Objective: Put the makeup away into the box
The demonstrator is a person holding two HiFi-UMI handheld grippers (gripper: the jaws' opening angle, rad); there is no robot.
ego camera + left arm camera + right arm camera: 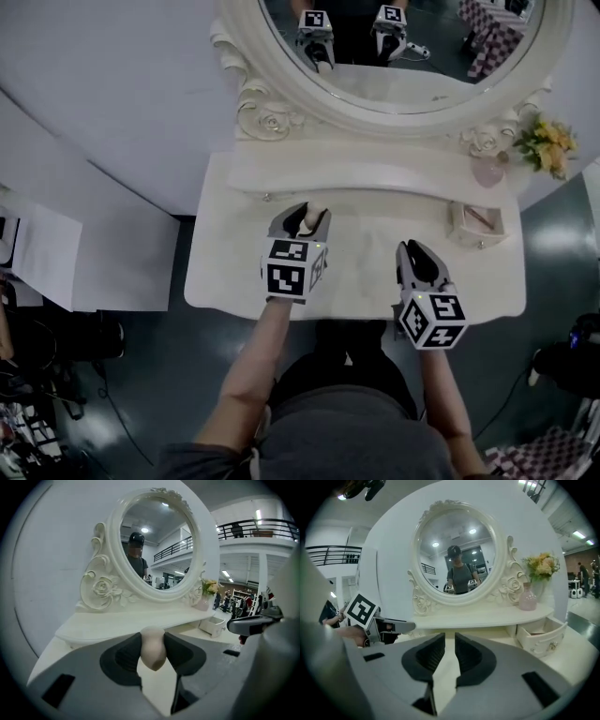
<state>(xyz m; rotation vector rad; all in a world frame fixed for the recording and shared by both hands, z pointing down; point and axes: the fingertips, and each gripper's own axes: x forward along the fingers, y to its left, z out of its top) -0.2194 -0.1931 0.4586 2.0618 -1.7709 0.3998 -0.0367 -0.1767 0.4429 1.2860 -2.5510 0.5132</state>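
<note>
Holding beige makeup sponge [153, 647] pinched in left claw [305, 218], mid-frame over surface [225, 272], ready for carrying. Open box [459, 230] waits at right edge. Right claw [444, 652] narrow, empty, probably spare.

A white-painted worktop [230, 258] carries an oval mirror in a carved white frame [457, 555]. Beside the frame, a pink vase [528, 597] holds yellow flowers [542, 565].
</note>
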